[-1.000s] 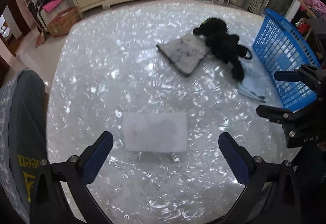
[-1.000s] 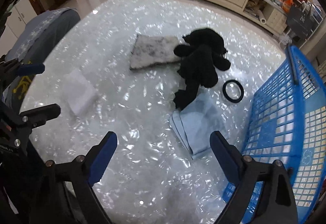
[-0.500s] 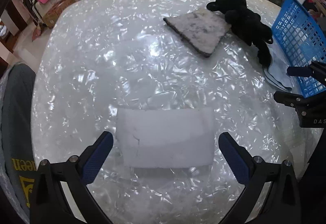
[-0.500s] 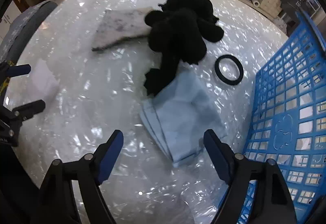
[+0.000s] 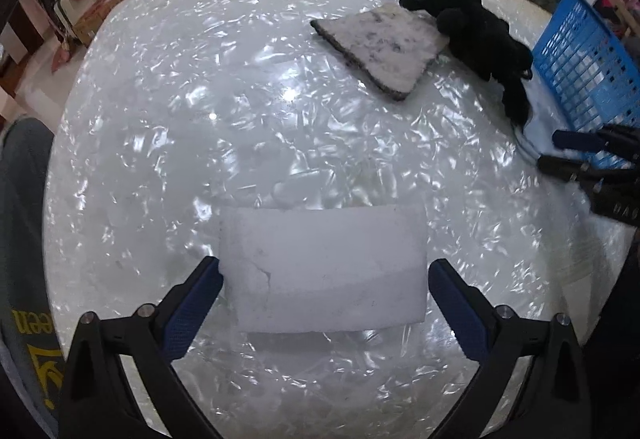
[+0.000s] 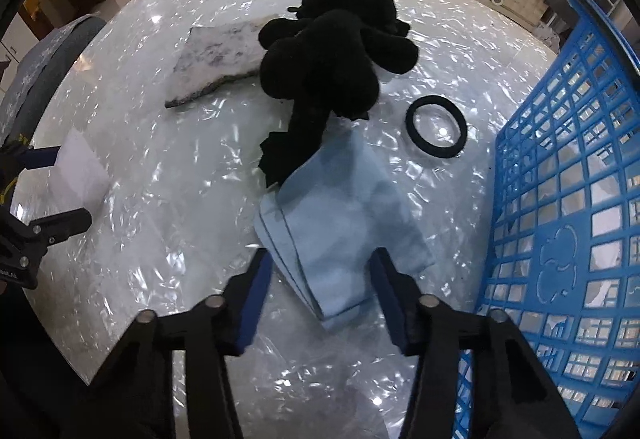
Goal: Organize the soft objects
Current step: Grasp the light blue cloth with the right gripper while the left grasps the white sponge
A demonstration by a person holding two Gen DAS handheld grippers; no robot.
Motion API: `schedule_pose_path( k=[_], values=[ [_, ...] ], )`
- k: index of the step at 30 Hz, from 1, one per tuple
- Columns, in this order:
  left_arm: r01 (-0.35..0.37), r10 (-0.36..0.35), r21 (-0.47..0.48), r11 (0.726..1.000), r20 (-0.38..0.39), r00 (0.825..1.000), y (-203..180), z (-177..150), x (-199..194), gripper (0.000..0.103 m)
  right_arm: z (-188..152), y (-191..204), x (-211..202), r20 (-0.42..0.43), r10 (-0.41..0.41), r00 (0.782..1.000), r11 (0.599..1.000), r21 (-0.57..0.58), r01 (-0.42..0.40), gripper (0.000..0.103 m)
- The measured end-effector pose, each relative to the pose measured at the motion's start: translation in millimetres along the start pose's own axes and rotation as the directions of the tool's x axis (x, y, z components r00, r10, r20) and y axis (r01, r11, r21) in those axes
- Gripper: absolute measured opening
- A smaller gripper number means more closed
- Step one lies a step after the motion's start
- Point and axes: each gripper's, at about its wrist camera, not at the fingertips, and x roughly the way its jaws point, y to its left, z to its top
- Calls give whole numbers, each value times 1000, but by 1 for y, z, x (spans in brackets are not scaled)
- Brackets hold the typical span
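Left gripper [image 5: 324, 281] wide open, straddling white sponge [image 5: 322, 269] flat on table [image 5: 160, 119]. Right gripper [image 6: 320, 285] open around near end of folded blue cloth [image 6: 340, 215], beside blue basket [image 6: 568, 199]. Risks: sponge squirting out on squeeze; pinching top ply only, cloth unfolding; dragging plush tail [image 6: 280, 155] resting on cloth.

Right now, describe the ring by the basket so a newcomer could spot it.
Start at the blue basket on the right of the table. Just left of its wall, on bare tabletop, lies the black ring, beside the black plush toy and above the blue cloth. It is the only hollow loop, with the table visible through its centre.
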Motion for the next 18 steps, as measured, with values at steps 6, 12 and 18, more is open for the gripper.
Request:
schedule_pose_path(
  k=[6,12,18],
  values=[
    [21,-21,-3,1000,17,1000,-9,1,-3,86,-2,3,-12,2,-24,1000,1000,-12,24,9],
    [68,-67,-22,997,57,996,-13,-1,-26,84,-9,8,-14,-6,-39,999,999,-26,38,4],
    [90,-90,1,996,126,988,-22,-5,-68,84,-27,19,-37,26,-41,999,999,-35,42,4]
  ],
)
